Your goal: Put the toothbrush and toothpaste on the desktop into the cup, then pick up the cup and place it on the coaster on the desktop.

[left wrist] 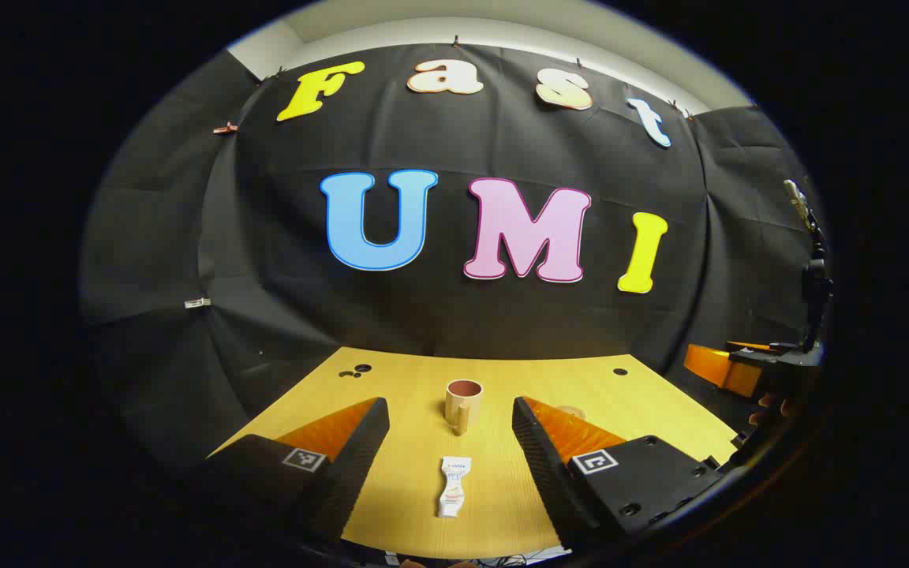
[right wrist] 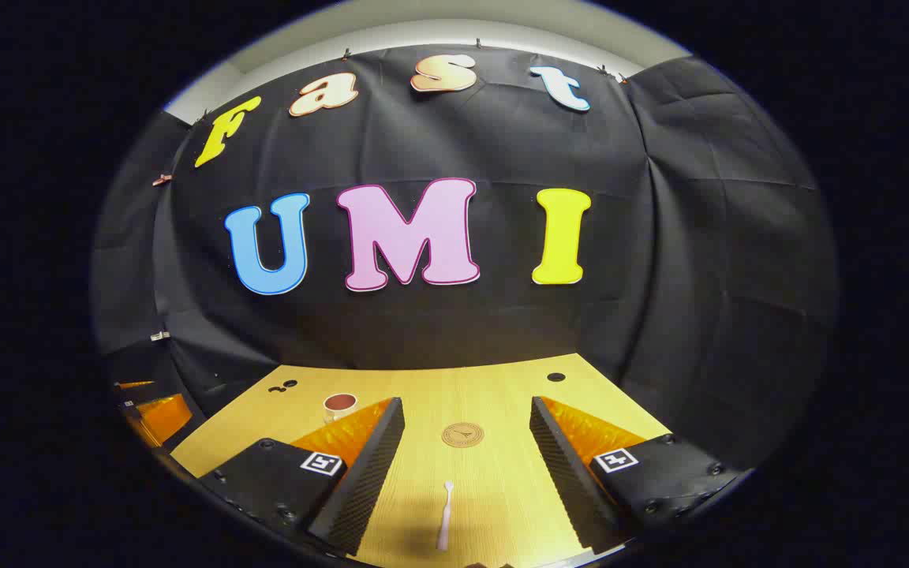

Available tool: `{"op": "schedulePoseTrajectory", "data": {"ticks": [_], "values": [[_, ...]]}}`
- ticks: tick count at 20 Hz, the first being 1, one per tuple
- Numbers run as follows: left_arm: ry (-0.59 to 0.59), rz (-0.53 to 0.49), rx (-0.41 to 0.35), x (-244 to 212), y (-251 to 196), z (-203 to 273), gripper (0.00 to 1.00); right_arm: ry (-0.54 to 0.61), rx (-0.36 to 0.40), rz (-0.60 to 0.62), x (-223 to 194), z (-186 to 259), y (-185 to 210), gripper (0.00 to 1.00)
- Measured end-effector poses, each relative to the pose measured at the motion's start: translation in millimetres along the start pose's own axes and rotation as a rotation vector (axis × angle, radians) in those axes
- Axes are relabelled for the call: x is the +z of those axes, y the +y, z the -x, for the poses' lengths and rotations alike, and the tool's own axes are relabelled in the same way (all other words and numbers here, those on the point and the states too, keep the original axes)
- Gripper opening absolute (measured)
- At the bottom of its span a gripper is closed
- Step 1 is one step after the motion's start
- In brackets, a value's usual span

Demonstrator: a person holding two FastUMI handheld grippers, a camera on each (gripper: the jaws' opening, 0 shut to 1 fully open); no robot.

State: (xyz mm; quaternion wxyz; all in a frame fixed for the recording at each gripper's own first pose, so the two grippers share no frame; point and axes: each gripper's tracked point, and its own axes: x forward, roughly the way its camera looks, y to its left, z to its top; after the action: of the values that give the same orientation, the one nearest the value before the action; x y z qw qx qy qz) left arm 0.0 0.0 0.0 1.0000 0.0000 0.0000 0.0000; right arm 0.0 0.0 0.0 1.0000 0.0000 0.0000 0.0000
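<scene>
left gripper (left wrist: 450,442): fingers spread wide, holding nothing, hovering above the near half of the desktop (left wrist: 644,402).
toothpaste (left wrist: 453,486): flat on the wood between the two fingers, low in the gap near 6 o'clock, touching neither; it lies lengthwise along the fingers' line.
cup (left wrist: 463,403): upright beyond the toothpaste toward 12 o'clock, past the fingertips and roughly centred between them; tan outside, reddish inside, handle facing the camera.
right gripper (right wrist: 466,438): fingers wide apart, nothing between the pads, above the desktop.
toothbrush (right wrist: 445,514): flat in the gap between the fingers at 6 o'clock, clear of both; pale handle, head end toward 12 o'clock.
coaster (right wrist: 462,434): round, tan, flat on the wood beyond the toothbrush, between the fingertips.
writing: the toothpaste tube carries print too small to read; the coaster has a dark mark in its middle, not legible.
hidden: in the right gripper view the cup sits at 10 o'clock, its lower part cut off by the left finger; in the left gripper view the coaster is mostly covered by the right finger.
</scene>
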Motion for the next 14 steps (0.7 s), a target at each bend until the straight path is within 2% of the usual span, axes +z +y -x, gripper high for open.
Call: {"op": "schedulePoseTrajectory", "data": {"ticks": [2,5,14], "values": [[-0.010,-0.025,-0.005,1.2,-3.4,-5.0,0.97,0.021,0.003,-0.015,-4.4,-1.5,-2.8,0.98],[0.022,-0.003,-0.033,-8.3,-9.2,-10.2,0.97,0.025,-0.001,-0.023,-5.4,-4.4,-5.1,0.98],[0.078,0.006,0.010,-28.3,3.0,-19.5,0.97,0.054,0.022,-0.017,-7.0,-25.0,-5.9,0.98]]}}
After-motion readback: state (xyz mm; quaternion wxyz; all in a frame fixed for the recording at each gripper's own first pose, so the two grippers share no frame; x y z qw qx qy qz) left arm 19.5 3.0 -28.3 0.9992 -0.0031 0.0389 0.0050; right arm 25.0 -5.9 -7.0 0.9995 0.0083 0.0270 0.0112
